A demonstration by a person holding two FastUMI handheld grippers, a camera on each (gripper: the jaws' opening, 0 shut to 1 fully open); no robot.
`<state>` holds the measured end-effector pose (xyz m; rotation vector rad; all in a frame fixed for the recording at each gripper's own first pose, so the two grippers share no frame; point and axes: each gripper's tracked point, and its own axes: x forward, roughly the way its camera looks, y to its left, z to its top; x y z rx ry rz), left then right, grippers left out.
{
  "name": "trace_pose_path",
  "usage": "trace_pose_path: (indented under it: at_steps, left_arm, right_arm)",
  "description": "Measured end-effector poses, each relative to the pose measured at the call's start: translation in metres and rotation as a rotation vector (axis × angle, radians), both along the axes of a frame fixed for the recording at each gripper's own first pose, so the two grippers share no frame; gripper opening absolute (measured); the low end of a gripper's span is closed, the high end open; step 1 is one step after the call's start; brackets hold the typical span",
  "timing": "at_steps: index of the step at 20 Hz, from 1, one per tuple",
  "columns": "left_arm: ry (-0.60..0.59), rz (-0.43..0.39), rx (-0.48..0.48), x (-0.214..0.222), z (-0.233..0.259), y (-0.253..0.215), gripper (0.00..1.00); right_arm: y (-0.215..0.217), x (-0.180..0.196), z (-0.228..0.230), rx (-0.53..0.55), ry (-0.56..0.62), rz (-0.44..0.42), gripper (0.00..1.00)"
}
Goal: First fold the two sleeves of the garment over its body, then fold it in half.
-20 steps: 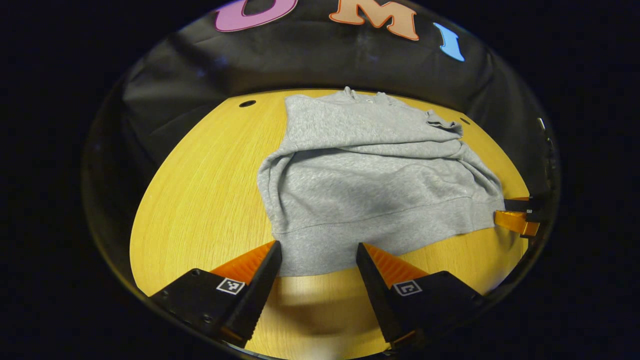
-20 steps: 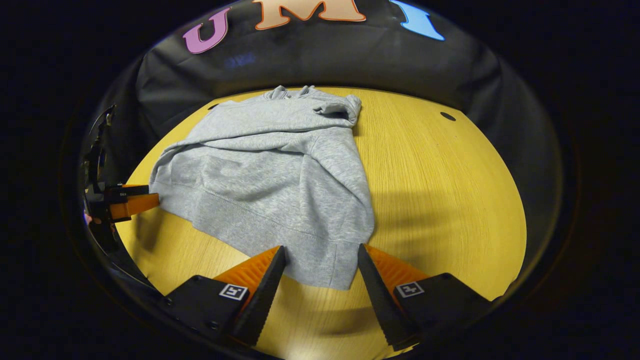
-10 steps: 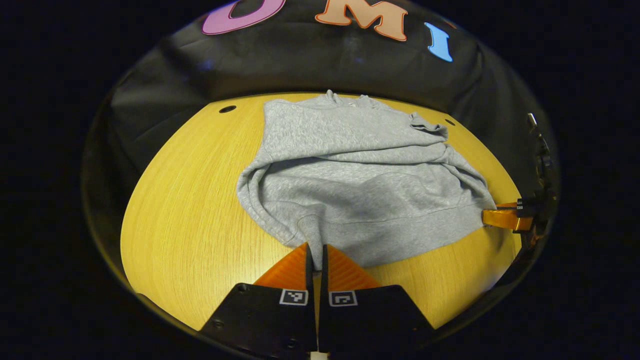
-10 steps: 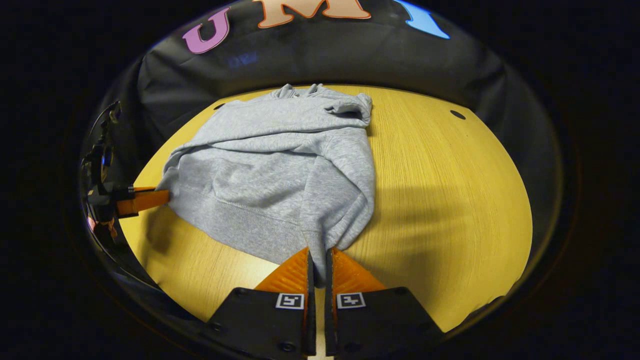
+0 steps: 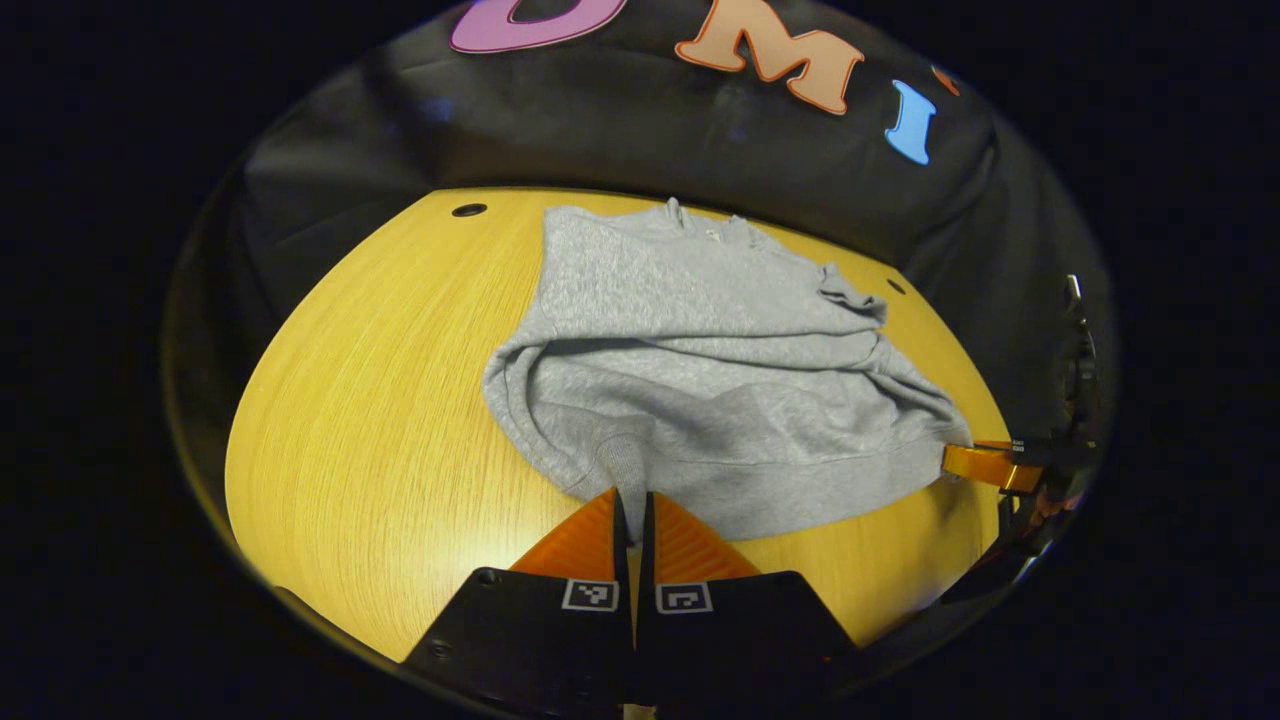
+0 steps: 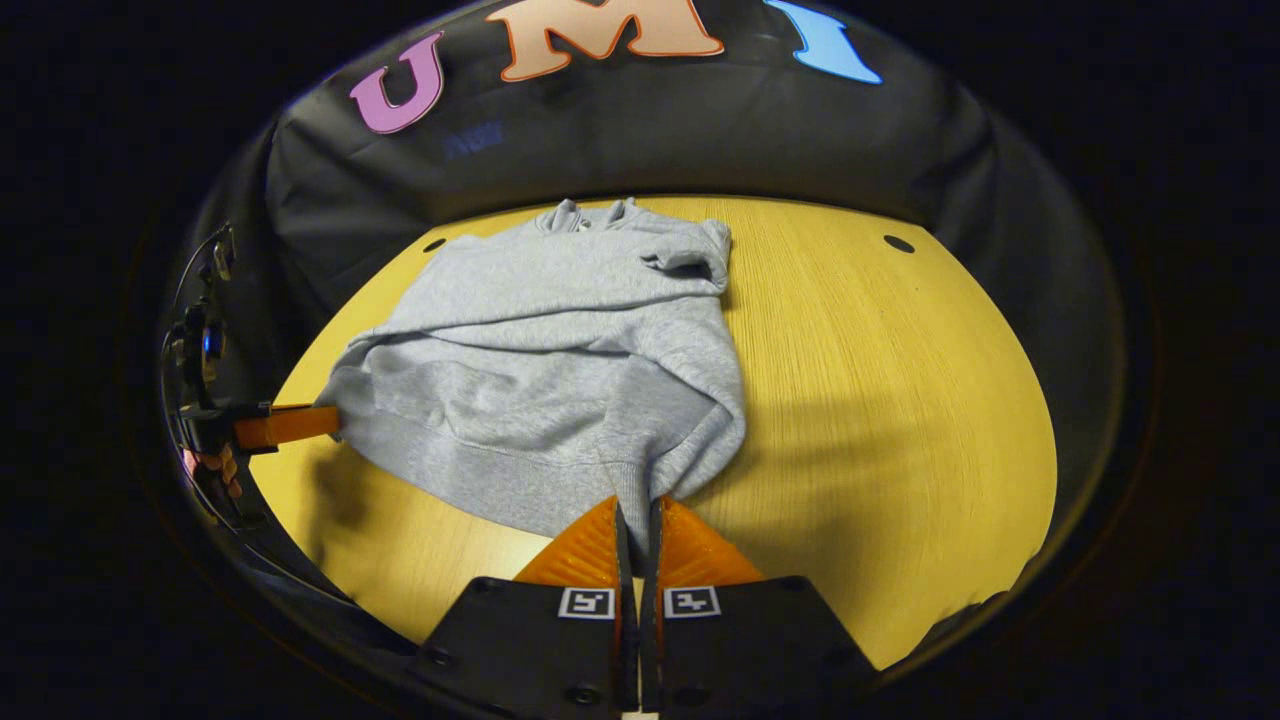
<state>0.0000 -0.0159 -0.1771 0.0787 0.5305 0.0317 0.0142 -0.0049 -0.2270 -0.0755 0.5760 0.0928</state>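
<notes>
On the yellow wooden table [image 5: 360, 400] the grey sweatshirt [image 5: 690, 370] lies spread, its collar toward the booth's far wall and its hem toward the person. The sleeves look already laid across the body (one cuff [image 6: 690, 262] sits bunched near the right shoulder), so my reading is that the sleeve folds are done and the fold in half is the step in hand.

The hem [image 6: 500, 470] is ruffled and drawn up at both near corners. The left gripper [image 5: 632, 500] has its two fingers closed together on the hem's left corner, cloth pinched between them. The right gripper [image 6: 637, 510] is likewise clamped on the hem's right corner. Each shows small at the edge of the other's view, orange fingers touching the hem's far end.

The next move, as I judge it, calls for both corners to be lifted together and carried forward at an even pace toward the collar, then set down so hem meets shoulders. If one side leads, the fold will skew; if the lift is too low, the folded sleeves may drag out of place.
</notes>
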Motion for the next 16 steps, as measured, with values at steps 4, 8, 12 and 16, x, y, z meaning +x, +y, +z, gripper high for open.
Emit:
trace_pose_path:
  at_steps: [4, 8, 12, 16]
  left_arm:
    - [-0.065, -0.022, -0.025, 0.009, 0.036, -0.010, 0.00]
    - [-0.116, -0.038, -0.048, 0.023, 0.073, -0.014, 0.02]
    - [-0.193, -0.041, -0.094, 0.054, 0.112, -0.020, 0.00]
    - [-0.209, -0.041, -0.066, 0.097, 0.125, -0.014, 0.00]
  right_arm:
    - [0.007, 0.007, 0.033, -0.001, -0.057, 0.030, 0.04]
    - [0.008, 0.022, 0.067, 0.019, -0.111, 0.035, 0.04]
    - [0.008, 0.056, 0.100, 0.029, -0.173, 0.032, 0.03]
    - [0.012, 0.097, 0.115, 0.042, -0.173, 0.035, 0.04]
